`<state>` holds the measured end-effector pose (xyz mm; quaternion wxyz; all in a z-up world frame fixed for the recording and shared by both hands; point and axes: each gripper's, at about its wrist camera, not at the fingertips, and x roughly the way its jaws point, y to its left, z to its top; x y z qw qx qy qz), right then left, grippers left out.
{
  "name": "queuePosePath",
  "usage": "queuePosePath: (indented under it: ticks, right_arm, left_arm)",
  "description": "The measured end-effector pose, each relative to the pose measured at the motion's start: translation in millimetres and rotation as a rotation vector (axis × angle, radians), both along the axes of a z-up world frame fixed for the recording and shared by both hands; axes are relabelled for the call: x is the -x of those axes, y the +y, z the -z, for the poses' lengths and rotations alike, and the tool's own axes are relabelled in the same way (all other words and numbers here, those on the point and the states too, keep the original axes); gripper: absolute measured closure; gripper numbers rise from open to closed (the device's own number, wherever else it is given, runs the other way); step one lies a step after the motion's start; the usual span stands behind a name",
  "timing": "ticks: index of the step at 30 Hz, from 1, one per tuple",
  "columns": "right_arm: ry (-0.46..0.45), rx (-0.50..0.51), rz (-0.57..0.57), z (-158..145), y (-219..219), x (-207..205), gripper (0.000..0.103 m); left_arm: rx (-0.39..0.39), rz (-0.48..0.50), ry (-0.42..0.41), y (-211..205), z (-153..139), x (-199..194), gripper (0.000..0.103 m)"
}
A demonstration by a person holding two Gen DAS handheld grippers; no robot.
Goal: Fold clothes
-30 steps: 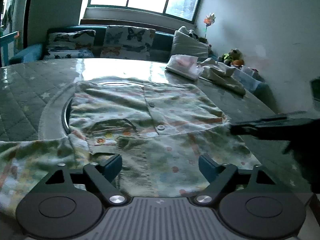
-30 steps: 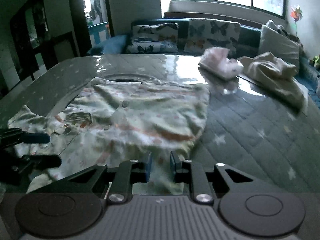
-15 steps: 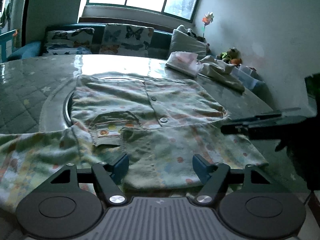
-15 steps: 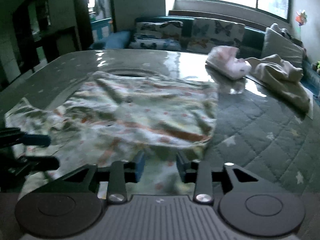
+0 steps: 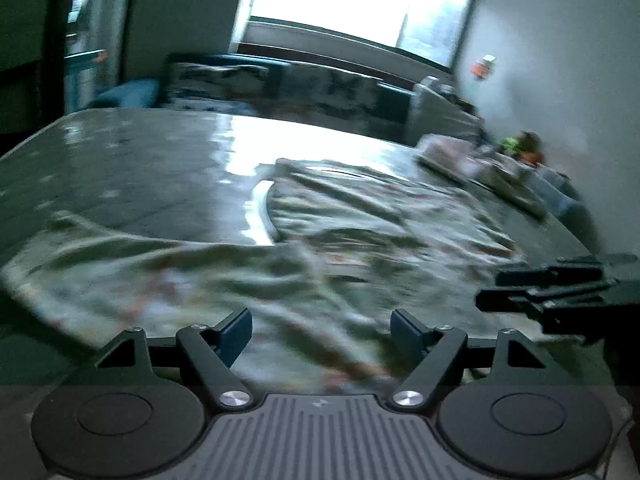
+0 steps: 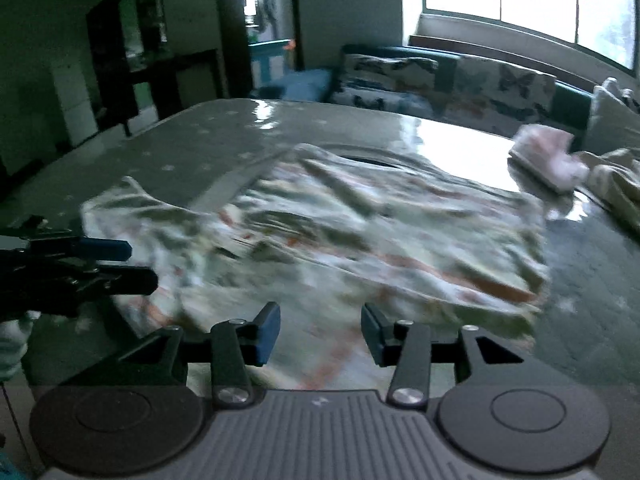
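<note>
The shirt [image 6: 360, 248] lies spread on the shiny grey table [image 6: 224, 136], near the front edge, with one sleeve [image 5: 104, 256] flopped out to the left side. It is pale with little coloured spots, and both pictures are blurry.

Both grippers point forward and down over the near edge of the shirt, side by side.

The left wrist view shows the sleeve stretched across the table, and the right gripper [image 5: 492, 290] poking in from the right edge. It also shows toys [image 5: 524, 146] by the white wall. The right wrist view shows the left gripper [image 6: 138, 264] coming in from the left edge, a dark doorway [image 6: 264, 20] behind, a small pink cloth [image 6: 548, 156] and a cream cloth [image 6: 616, 176] at the far right of the table, and a sofa with butterfly cushions [image 6: 500, 80].

The left gripper [image 5: 322, 330] is spread wide, with shirt cloth seen between its fingers but not pinched. The right gripper [image 6: 320, 330] has just been opening. Its fingers stand apart, with the shirt's edge seen between them, and they do not squeeze it.
</note>
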<state>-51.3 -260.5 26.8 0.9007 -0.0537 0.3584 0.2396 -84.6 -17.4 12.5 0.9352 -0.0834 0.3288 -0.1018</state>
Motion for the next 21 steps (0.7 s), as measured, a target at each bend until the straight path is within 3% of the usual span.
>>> queuePosePath:
  ticks: [12, 21]
  right_arm:
    - [-0.023, 0.093, -0.114, 20, 63, 7, 0.058]
    - [-0.031, 0.117, -0.155, 21, 74, 11, 0.057]
  left_arm:
    - [-0.028, -0.312, -0.007, 82, -5, 2, 0.019]
    - [-0.050, -0.456, -0.004, 119, -2, -2, 0.019]
